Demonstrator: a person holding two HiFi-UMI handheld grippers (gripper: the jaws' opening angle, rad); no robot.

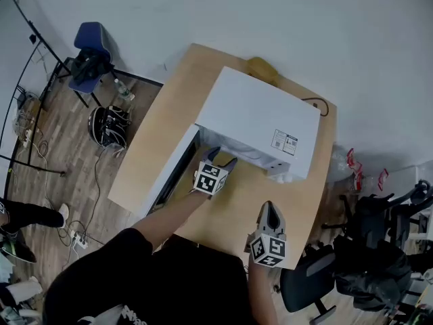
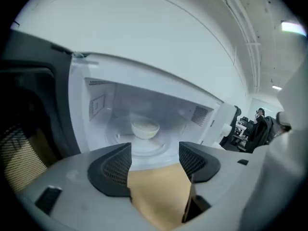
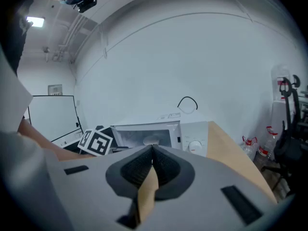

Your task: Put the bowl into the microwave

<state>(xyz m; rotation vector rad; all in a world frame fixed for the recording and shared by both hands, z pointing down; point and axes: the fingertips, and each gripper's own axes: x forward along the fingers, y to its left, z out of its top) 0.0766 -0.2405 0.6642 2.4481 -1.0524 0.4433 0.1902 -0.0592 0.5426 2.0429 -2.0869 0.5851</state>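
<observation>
Sitting in the microwave (image 1: 260, 124), the bowl (image 2: 145, 128) is unseen from above; left gripper (image 2: 154, 153) fingers apart, empty; right gripper (image 3: 152, 150) fingers together.

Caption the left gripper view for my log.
Open left gripper faces the open microwave; bowl sits on its turntable.

The wooden table (image 1: 161, 135) carries the open white microwave (image 1: 260, 117).

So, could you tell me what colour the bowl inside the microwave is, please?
Off-white; the bowl shows best in the left gripper view.
</observation>
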